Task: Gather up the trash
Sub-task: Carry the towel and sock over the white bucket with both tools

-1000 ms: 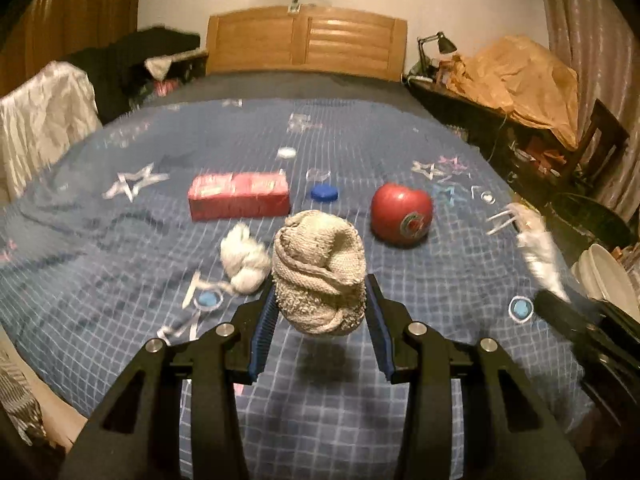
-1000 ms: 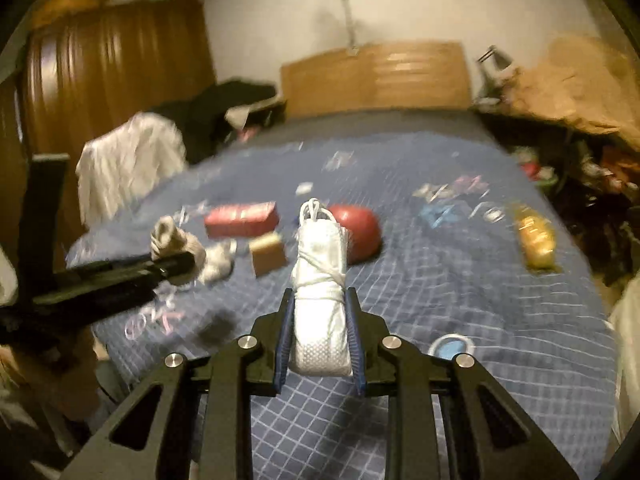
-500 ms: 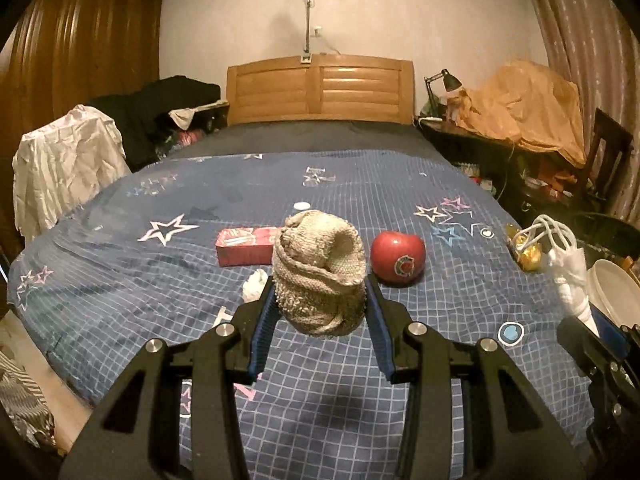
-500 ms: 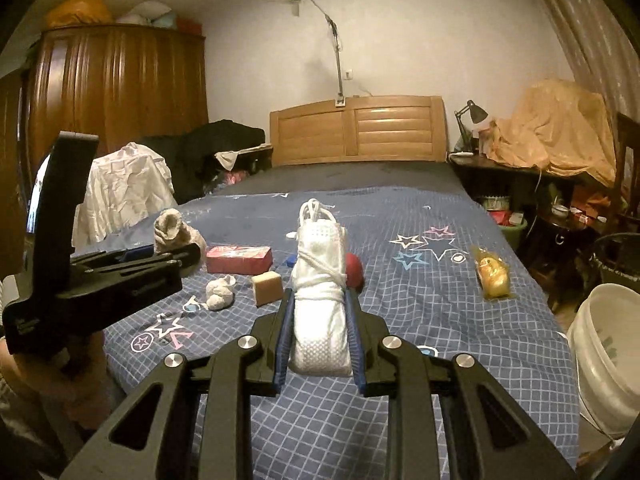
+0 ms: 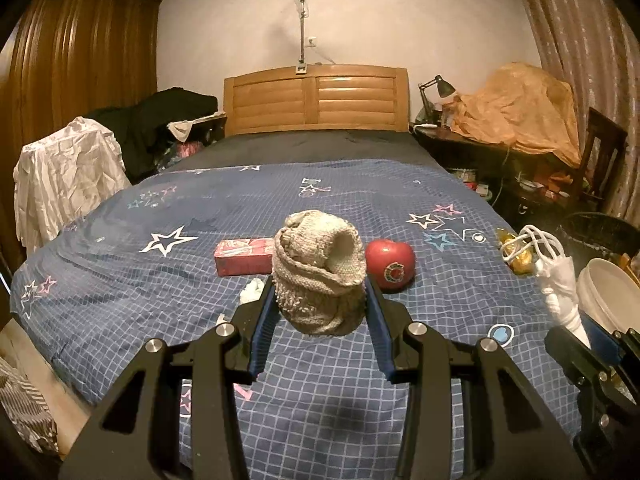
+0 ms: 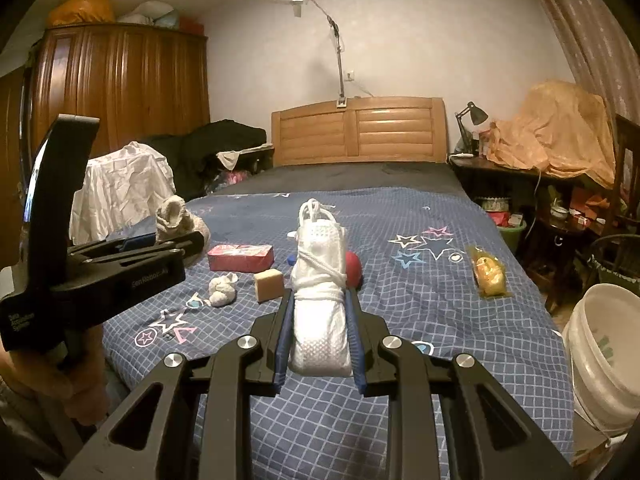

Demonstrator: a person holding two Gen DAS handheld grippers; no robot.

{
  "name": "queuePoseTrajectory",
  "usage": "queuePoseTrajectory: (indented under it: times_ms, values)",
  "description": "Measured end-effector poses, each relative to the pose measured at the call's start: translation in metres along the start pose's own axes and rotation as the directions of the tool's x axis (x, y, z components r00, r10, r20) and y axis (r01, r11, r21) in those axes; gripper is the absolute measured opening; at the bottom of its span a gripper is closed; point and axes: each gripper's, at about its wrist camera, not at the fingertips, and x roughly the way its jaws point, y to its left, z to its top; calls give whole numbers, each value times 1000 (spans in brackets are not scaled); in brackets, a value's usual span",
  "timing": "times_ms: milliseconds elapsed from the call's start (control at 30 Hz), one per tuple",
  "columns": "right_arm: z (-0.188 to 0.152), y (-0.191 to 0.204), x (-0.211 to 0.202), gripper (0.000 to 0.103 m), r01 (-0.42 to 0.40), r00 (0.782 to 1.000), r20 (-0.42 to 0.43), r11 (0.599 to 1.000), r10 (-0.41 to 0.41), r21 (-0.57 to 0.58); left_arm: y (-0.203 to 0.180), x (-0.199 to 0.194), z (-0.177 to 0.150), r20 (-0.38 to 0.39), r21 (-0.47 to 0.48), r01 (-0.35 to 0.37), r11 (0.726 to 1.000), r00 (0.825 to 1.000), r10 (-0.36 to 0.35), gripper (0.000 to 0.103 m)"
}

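My left gripper [image 5: 318,304] is shut on a balled beige knitted sock [image 5: 318,270], lifted above the blue checked bedspread [image 5: 280,200]. From the right wrist view, that gripper [image 6: 176,240] and its sock [image 6: 174,216] show at the left. My right gripper [image 6: 320,304] is shut on a white rolled bundle tied with white cord [image 6: 320,276]; in the left wrist view that bundle [image 5: 558,280] shows at the right edge. On the bed lie a red box [image 6: 240,258], a crumpled white tissue [image 6: 222,290], a tan block [image 6: 269,285], a red apple [image 5: 390,264] and a yellow wrapped packet [image 6: 489,276].
A white bucket [image 6: 600,352] stands on the floor at the bed's right side, with a dark wire bin [image 6: 616,256] behind it. A cluttered desk with a lamp [image 6: 472,116] lines the right wall. A wardrobe [image 6: 120,92] and draped clothes [image 6: 120,188] are at the left.
Both grippers have risen and tilted up with their loads still held, so the headboard and wall now fill more of the views. The bed's objects sit lower and farther off.
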Motion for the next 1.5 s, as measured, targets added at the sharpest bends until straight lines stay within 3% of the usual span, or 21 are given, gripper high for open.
queuePoseTrajectory:
  times_ms: [367, 667, 1100, 1400, 1500]
  values:
    - [4, -38, -25, 26, 99, 994, 45, 994, -101, 51, -55, -1, 16, 28, 74, 82, 994, 996, -84, 41]
    - [6, -104, -62, 26, 254, 960, 88, 958, -266, 134, -122, 6, 35, 48, 148, 183, 972, 980, -192, 41]
    - [-2, -205, -112, 26, 438, 877, 100, 867, -470, 236, -221, 14, 55, 59, 251, 315, 915, 939, -340, 41]
    - [-10, -296, -156, 26, 564, 791, 72, 770, -608, 299, -303, 26, 52, 10, 344, 397, 851, 905, -426, 41]
    - [-14, -326, -166, 26, 596, 769, 46, 741, -638, 308, -333, 33, 50, -27, 370, 443, 816, 884, -468, 41]
